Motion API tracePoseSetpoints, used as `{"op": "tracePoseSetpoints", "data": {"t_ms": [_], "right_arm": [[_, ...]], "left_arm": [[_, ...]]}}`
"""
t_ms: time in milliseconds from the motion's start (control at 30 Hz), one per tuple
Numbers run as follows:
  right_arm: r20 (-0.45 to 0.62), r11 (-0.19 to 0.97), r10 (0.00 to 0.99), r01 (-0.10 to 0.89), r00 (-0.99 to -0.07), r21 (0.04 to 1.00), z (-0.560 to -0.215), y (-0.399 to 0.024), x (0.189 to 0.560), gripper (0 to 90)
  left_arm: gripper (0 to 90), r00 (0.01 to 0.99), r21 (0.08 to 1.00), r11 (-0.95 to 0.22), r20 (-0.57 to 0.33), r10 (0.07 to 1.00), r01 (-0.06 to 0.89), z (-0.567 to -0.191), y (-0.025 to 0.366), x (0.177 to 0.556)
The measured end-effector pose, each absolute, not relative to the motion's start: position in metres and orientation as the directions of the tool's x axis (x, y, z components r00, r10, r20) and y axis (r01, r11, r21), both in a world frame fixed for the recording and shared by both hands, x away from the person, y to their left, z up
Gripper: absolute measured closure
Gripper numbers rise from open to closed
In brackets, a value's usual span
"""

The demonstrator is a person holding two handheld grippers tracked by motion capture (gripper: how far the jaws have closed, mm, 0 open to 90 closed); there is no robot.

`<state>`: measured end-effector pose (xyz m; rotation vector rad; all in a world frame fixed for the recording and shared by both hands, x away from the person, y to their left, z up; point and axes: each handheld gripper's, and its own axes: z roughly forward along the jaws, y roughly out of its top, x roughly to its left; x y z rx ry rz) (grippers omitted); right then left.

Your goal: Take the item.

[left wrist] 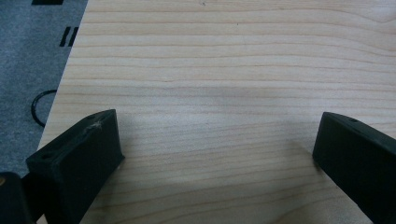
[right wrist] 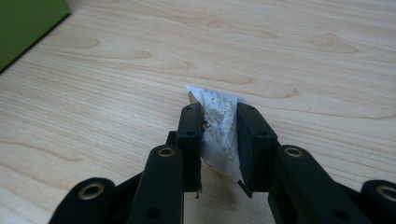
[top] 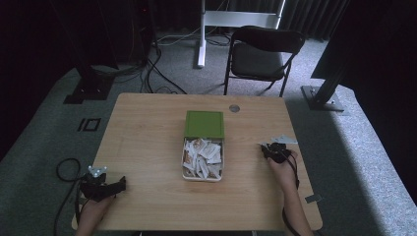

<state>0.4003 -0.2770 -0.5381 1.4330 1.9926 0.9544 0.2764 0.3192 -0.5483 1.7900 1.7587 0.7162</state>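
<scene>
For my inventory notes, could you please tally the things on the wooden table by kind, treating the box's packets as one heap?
Green box lid: 1
White box holding a packet heap: 1
White printed paper packet in the right gripper: 1
Handheld grippers, with the left gripper: 2
Total: 5

Grey carpet (top: 44, 128) covered the floor — a black folding chair (top: 263, 54) stood top centre, dark curtains (top: 305, 14) behind.

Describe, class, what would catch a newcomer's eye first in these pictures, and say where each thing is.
First comes the open tin full of white packets at the middle of the wooden table, its green lid standing just behind it. Next, the right tongs grip one packet above the tabletop, to the right of the tin. The left tongs rest wide open near the front left corner.
</scene>
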Motion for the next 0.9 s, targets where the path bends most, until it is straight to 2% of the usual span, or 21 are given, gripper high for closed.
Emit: {"op": "tracePoseSetpoints", "data": {"t_ms": [233,367,667,700,767,833,900], "right_arm": [[-0.015,0.218,0.947,0.608,-0.321,0.763,-0.542,-0.277,0.406,70.2],[-0.017,0.228,0.944,0.614,-0.330,0.756,-0.542,-0.276,0.408,64.4],[0.023,0.213,0.935,0.611,-0.355,0.762,-0.538,-0.275,0.407,32.3],[0.033,0.205,0.933,0.607,-0.358,0.768,-0.537,-0.275,0.407,29.5],[0.037,0.199,0.933,0.602,-0.357,0.774,-0.537,-0.275,0.406,29.5],[0.056,0.179,0.933,0.594,-0.355,0.784,-0.534,-0.276,0.401,20.2],[0.058,0.177,0.934,0.596,-0.354,0.783,-0.533,-0.278,0.398,18.3]], "left_arm": [[1.6,0.014,0.692,-0.016,0.009,1.000,0.721,-0.548,0.319,0.276],[1.6,0.014,0.692,-0.016,0.009,1.000,0.721,-0.548,0.319,0.276],[1.6,0.014,0.692,-0.016,0.009,1.000,0.721,-0.548,0.319,0.276],[1.6,0.014,0.692,-0.016,0.009,1.000,0.721,-0.548,0.319,0.276],[1.6,0.014,0.692,-0.016,0.009,1.000,0.721,-0.548,0.319,0.276],[1.6,0.014,0.692,-0.016,0.009,1.000,0.721,-0.548,0.319,0.276],[1.6,0.014,0.692,-0.016,0.009,1.000,0.721,-0.548,0.319,0.276]]}}
